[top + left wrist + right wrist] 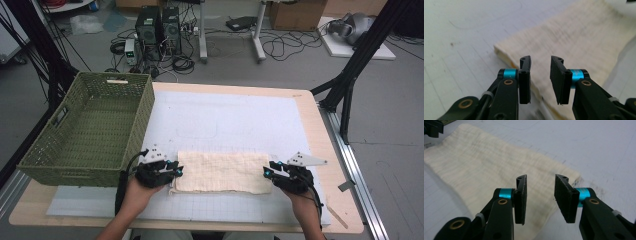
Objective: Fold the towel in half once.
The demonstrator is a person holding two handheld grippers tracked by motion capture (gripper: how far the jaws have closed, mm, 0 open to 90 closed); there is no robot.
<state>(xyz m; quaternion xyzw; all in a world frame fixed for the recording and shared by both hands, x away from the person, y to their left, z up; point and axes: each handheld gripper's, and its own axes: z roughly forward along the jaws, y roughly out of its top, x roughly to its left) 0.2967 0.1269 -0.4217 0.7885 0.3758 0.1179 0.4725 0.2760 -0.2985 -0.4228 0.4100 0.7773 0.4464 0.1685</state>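
The cream rectangular folded cloth [222,172] lies at the table's six o'clock, left gripper [176,171] and right gripper [267,172] spread apart at its nine and three o'clock ends, nothing gripped, green woven basket [90,131] empty.

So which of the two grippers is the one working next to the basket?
The left gripper, at the folded cloth's left end, right beside the green woven basket. The right gripper is at the cloth's far end.

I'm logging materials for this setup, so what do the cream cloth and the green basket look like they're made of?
Cream cloth: probably soft woven cotton, matte, with a faint grid weave, limp folded edges and some dingy marks. Green basket: likely woven plastic or dyed wicker, shown by its regular open lattice walls.
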